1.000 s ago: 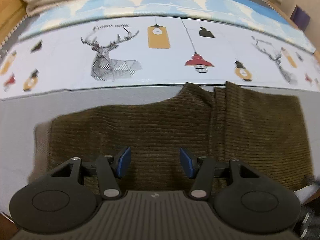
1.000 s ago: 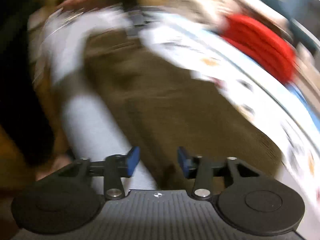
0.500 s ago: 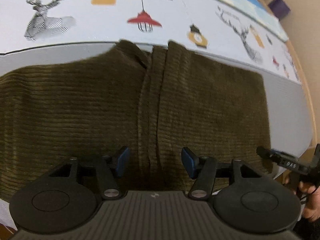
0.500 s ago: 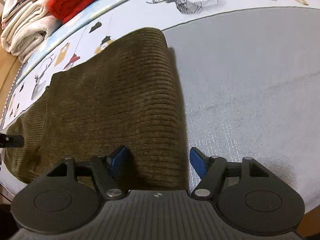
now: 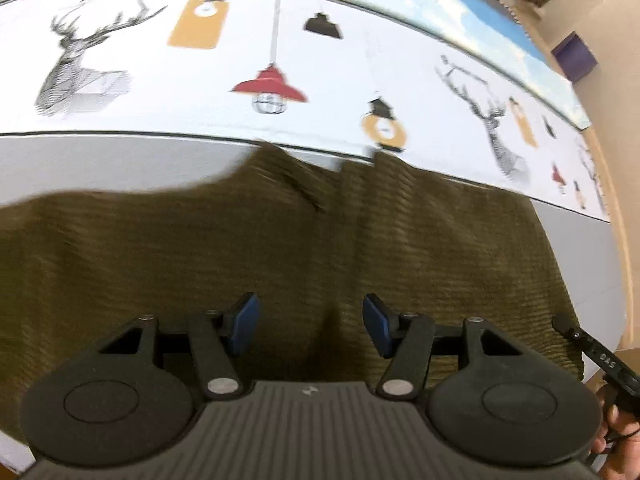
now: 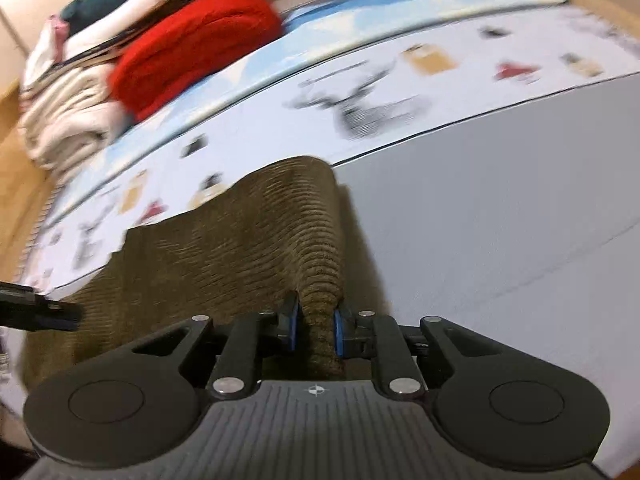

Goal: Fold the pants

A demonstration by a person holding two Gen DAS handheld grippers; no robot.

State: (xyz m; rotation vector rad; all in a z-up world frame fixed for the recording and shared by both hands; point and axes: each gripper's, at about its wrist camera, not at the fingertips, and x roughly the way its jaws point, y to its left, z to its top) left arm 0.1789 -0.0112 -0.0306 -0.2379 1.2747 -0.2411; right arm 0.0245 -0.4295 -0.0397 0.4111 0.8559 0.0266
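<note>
Olive-brown corduroy pants (image 5: 440,248) lie flat on a grey cover, their far edge reaching the printed sheet. My left gripper (image 5: 310,320) hovers open just above them, left of a lengthwise crease, with nothing between its blue pads. In the right wrist view the pants (image 6: 240,248) run away to the left. My right gripper (image 6: 314,326) is closing, its pads pinching the pants' rounded right-hand edge, which bunches up between them. Part of the right gripper (image 5: 592,356) shows at the left wrist view's right rim.
A printed sheet (image 5: 280,60) with deer and lamps lies beyond the pants. A red folded garment (image 6: 192,48) and cream towels (image 6: 68,120) are stacked at the far left. Bare grey cover (image 6: 500,220) spreads to the right. A purple box (image 5: 574,56) stands off the far corner.
My right gripper rolled level, came to the pants' right edge and closed its wide jaws onto it. My left gripper slid right along the pants and stayed open.
</note>
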